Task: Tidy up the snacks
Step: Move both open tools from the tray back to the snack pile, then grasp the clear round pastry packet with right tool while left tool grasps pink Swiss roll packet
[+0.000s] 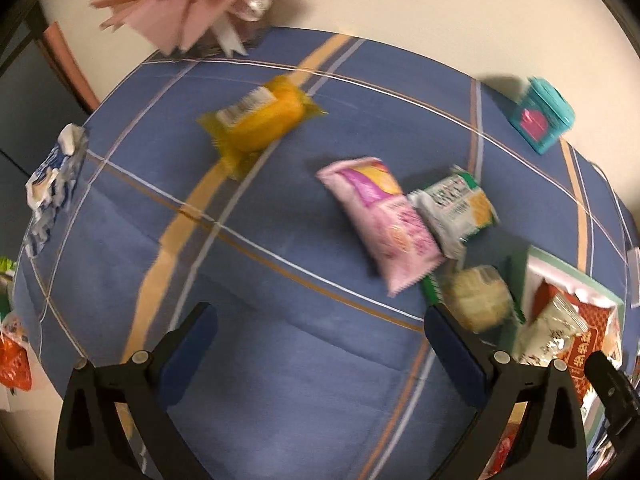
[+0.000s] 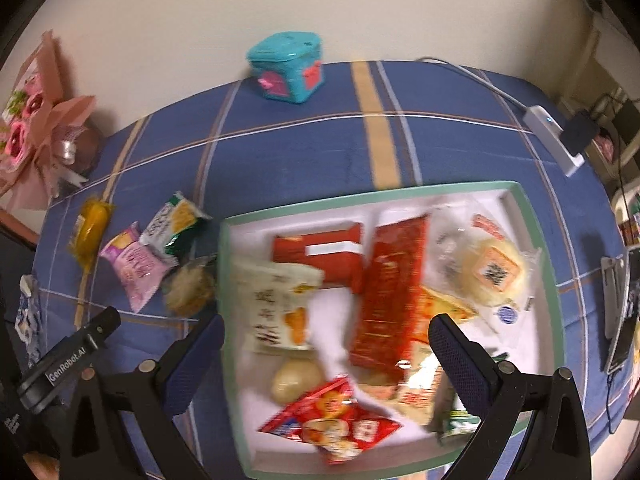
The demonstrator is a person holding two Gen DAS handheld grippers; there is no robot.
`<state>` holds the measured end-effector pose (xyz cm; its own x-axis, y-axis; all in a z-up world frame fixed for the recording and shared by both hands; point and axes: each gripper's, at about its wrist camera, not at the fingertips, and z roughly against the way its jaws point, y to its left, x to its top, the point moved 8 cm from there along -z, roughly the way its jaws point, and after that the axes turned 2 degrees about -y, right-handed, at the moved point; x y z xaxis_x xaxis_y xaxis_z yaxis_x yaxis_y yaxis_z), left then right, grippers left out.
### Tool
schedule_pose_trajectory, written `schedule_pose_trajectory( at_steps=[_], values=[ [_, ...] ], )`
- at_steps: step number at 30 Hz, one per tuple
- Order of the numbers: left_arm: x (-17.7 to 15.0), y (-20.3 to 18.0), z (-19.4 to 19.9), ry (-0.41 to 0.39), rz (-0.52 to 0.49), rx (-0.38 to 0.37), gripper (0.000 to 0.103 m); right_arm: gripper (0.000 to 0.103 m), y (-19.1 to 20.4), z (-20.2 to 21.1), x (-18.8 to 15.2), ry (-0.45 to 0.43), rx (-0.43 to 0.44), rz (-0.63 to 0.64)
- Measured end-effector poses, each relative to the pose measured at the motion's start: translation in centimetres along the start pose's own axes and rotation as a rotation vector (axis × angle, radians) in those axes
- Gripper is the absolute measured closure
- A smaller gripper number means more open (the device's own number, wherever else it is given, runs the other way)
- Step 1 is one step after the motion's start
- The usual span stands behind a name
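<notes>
My left gripper (image 1: 320,344) hangs open over bare blue cloth, nothing between its fingers. Ahead lie a yellow snack pack (image 1: 260,120), a pink packet (image 1: 384,224), a green-and-white packet (image 1: 456,208) and a pale round cake (image 1: 478,296) beside the tray (image 1: 520,280). My right gripper (image 2: 324,360) is open above the green-rimmed white tray (image 2: 230,280), which holds several snacks: a long red packet (image 2: 390,292), a red box (image 2: 320,252), a white packet (image 2: 280,304), a round bun (image 2: 494,276). The same yellow pack (image 2: 90,228) and pink packet (image 2: 134,264) lie left of the tray.
A teal box (image 2: 288,68) stands at the table's far edge. A pink bouquet (image 1: 192,0) lies at the back left. A crumpled blue-white wrapper (image 1: 52,192) sits at the left edge. A white charger and cable (image 2: 556,140) lie at the right. The left gripper's body (image 2: 68,360) shows at lower left.
</notes>
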<state>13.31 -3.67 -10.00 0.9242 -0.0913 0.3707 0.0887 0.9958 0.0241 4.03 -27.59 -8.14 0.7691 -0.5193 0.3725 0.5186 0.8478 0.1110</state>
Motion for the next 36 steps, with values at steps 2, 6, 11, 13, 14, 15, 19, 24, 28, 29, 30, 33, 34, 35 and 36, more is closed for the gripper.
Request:
schedule_pose_trajectory(
  at_steps=[2,6,11,13,14,15,19,24,28,29,30,33,34,35,36],
  values=[
    [0.1,1.1,0.0,0.001,0.020,0.003,0.000,0.000,1.5,-0.3,-0.1,0.005,0.012,0.022],
    [0.4,3.4,-0.2,0.005,0.059,0.010,0.000,0.000,4.6,-0.9,-0.6,0.014,0.040,0.072],
    [0.5,4.8,-0.6,0.016,0.081,0.018,0.000,0.000,8.5,-1.6,-1.5,0.024,0.088,0.135],
    [0.3,5.1,-1.0,0.026,0.084,0.019,0.000,0.000,9.6,-2.0,-1.7,0.026,0.094,0.163],
    [0.2,5.3,-1.1,0.030,0.085,0.018,0.000,0.000,10.1,-2.3,-1.8,0.028,0.095,0.174],
    [0.2,5.3,-1.3,0.035,0.086,0.016,0.000,0.000,10.5,-2.6,-1.9,0.030,0.097,0.185],
    [-0.1,5.0,-1.9,0.052,0.081,0.006,0.000,0.000,11.2,-3.5,-2.0,0.039,0.110,0.193],
    [-0.1,4.6,-2.6,0.066,0.074,-0.007,0.000,0.000,12.0,-4.4,-1.3,0.026,0.145,0.216],
    [0.0,4.7,-3.1,0.076,0.084,-0.008,0.000,0.000,12.4,-4.9,-1.2,0.022,0.168,0.210],
    [0.0,4.8,-3.3,0.079,0.088,-0.010,0.000,0.000,12.6,-5.1,-1.2,0.023,0.175,0.210],
    [0.0,4.9,-3.4,0.082,0.092,-0.012,0.000,0.000,12.8,-5.2,-1.2,0.024,0.182,0.212],
    [0.4,5.5,-4.1,0.087,0.103,-0.018,0.000,0.006,13.2,-5.6,-1.1,0.018,0.182,0.223],
    [0.4,5.5,-4.2,0.088,0.105,-0.020,0.000,0.008,13.3,-5.7,-0.9,0.011,0.180,0.223],
    [0.5,5.6,-4.3,0.089,0.109,-0.022,0.000,0.011,13.3,-5.8,-0.9,0.008,0.179,0.224],
    [0.6,5.8,-4.4,0.089,0.112,-0.023,0.000,0.012,13.5,-5.9,-0.8,0.007,0.184,0.226]
  ],
)
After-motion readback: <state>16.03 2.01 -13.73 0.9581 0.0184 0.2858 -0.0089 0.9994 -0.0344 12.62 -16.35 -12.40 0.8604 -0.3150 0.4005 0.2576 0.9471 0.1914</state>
